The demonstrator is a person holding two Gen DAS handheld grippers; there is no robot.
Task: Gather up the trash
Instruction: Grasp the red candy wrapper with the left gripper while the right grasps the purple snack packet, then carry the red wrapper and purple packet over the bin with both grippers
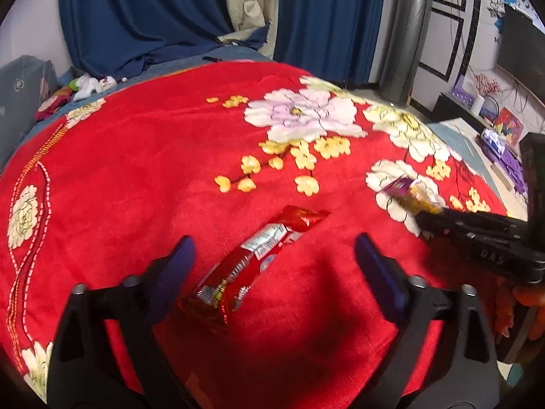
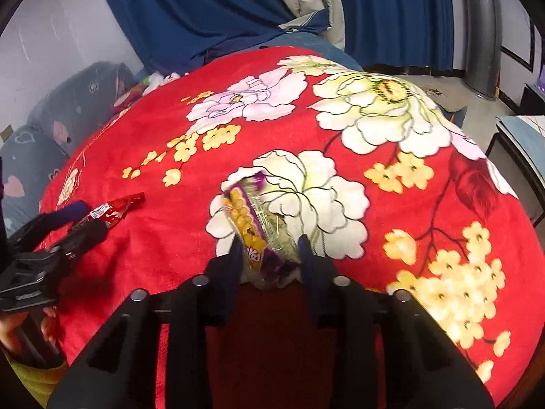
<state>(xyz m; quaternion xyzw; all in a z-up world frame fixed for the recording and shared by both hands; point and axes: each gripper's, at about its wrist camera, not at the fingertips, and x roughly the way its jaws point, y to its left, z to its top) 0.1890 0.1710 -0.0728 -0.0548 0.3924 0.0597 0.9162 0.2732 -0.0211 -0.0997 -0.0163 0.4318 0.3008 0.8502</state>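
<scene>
A red snack wrapper (image 1: 262,248) lies slantwise on the red flowered blanket (image 1: 136,170). My left gripper (image 1: 276,255) is open around it, with the wrapper's near end close to the left finger and a wide gap on the other side. In the right wrist view the same red wrapper (image 2: 115,208) shows at the far left between the left gripper's (image 2: 87,221) fingers. My right gripper (image 2: 270,250) is shut on the near end of a purple and yellow snack wrapper (image 2: 250,225) that lies on a white flower. From the left wrist view the purple wrapper (image 1: 408,193) sits at the right gripper's (image 1: 431,220) tip.
Blue curtains (image 1: 153,17) hang behind the bed. Grey heart-print pillows (image 2: 68,109) and small items lie at the far left. A metal pole (image 1: 405,34) and a dark low cabinet (image 1: 477,126) with clutter stand beyond the bed's right edge. A hand (image 2: 10,330) holds the left gripper.
</scene>
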